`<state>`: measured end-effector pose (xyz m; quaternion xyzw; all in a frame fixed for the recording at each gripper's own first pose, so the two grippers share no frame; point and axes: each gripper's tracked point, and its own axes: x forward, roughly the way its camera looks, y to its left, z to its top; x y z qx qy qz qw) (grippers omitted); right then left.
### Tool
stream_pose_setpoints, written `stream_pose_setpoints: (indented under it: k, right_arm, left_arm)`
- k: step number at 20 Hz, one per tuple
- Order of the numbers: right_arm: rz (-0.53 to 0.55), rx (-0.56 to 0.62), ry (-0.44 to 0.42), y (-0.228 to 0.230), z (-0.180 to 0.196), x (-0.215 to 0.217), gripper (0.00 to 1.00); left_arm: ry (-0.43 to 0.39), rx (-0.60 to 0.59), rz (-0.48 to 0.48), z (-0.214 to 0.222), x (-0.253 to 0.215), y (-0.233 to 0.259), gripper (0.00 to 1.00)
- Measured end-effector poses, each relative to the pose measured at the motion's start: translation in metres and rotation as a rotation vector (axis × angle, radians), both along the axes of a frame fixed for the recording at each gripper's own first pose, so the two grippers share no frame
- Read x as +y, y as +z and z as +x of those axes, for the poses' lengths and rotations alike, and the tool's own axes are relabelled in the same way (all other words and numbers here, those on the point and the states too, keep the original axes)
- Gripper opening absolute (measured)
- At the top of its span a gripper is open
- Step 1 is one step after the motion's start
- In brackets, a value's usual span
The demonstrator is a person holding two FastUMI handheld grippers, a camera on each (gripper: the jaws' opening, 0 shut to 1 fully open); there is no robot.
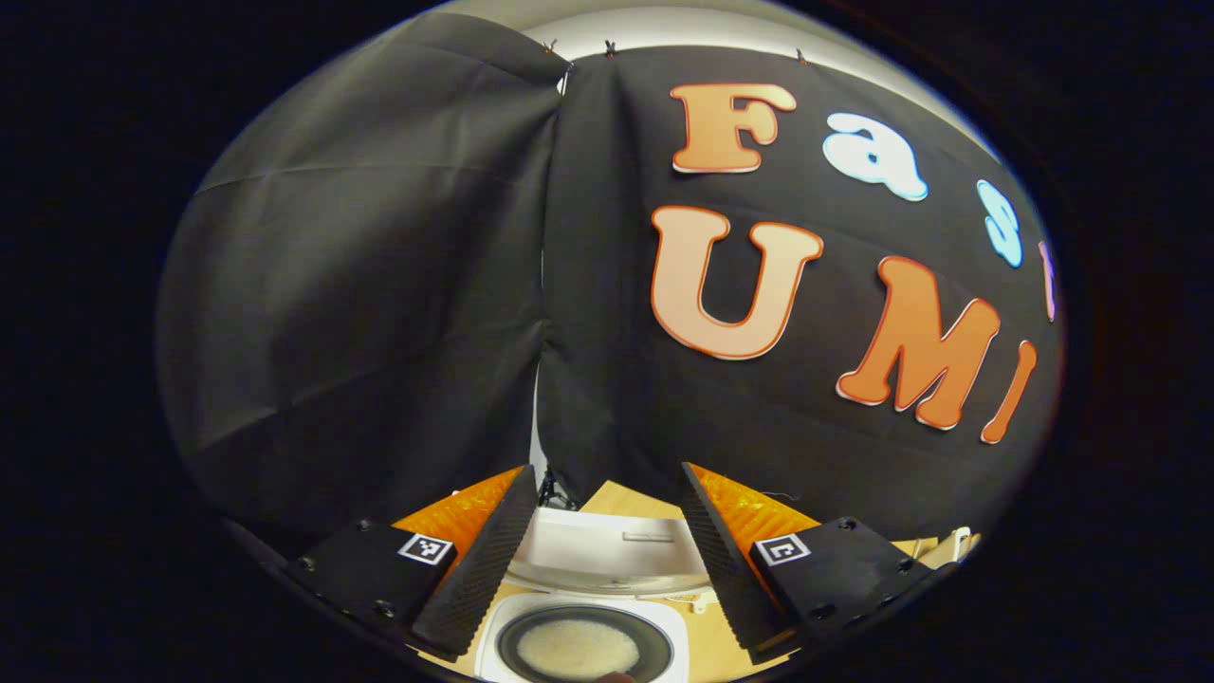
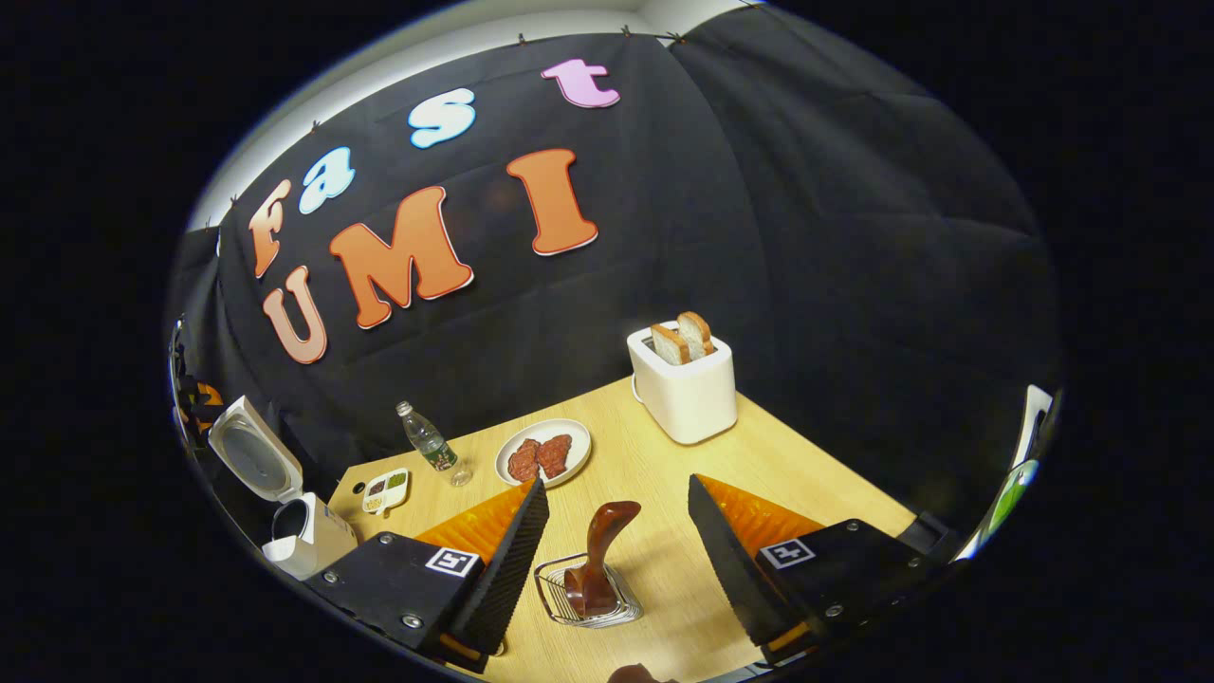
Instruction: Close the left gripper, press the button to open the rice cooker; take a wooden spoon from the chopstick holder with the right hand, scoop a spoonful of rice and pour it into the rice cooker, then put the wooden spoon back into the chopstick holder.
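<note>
Rice cooker (image 1: 580, 626) lid up with rice inside, left gripper (image 1: 607, 541) wide open and empty above it, right gripper (image 2: 616, 560) wide open and empty over the wooden spoon (image 2: 599, 560) upright in the chopstick holder (image 2: 588, 593); spoon looks light, rigid, slick, so pinch mid-handle.

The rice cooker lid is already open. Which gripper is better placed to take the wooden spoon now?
Right. The right gripper is open, with the wooden spoon in its wire holder between its fingers. The left gripper hovers over the rice cooker.
</note>
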<state>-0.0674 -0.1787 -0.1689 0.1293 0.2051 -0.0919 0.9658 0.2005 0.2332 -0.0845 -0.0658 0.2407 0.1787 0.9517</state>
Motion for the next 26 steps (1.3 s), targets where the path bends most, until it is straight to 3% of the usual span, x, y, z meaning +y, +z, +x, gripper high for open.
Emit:
stream_pose_setpoints:
  k: [4,7,12,16,19,23,25,26]
  right_arm:
    - [-0.061,-0.035,0.041,0.029,0.001,0.016,0.94]
    - [-0.043,-0.054,0.07,0.038,0.011,0.031,0.94]
    - [-0.03,-0.068,0.146,0.041,0.034,0.054,0.94]
    - [-0.03,-0.063,0.202,0.037,0.048,0.072,0.94]
    - [-0.028,-0.062,0.234,0.032,0.057,0.083,0.94]
    - [-0.034,-0.052,0.272,0.029,0.059,0.095,0.94]
    - [-0.048,-0.048,0.284,0.029,0.057,0.097,0.94]
    - [-0.049,-0.049,0.293,0.029,0.056,0.099,0.94]
  left_arm:
    - [-0.051,0.146,0.083,0.002,-0.003,-0.018,1.0]
    - [-0.071,0.198,0.047,-0.012,-0.021,-0.021,1.0]
    - [-0.116,0.34,-0.069,-0.072,-0.054,-0.046,1.0]
    - [-0.104,0.488,-0.141,-0.122,-0.073,-0.083,1.0]
    - [-0.115,0.622,-0.124,-0.157,-0.08,-0.131,1.0]
    - [-0.058,0.835,-0.205,-0.204,-0.099,-0.196,1.0]
    - [-0.044,0.784,-0.192,-0.196,-0.102,-0.214,1.0]
    - [-0.035,0.826,-0.209,-0.206,-0.111,-0.216,0.99]
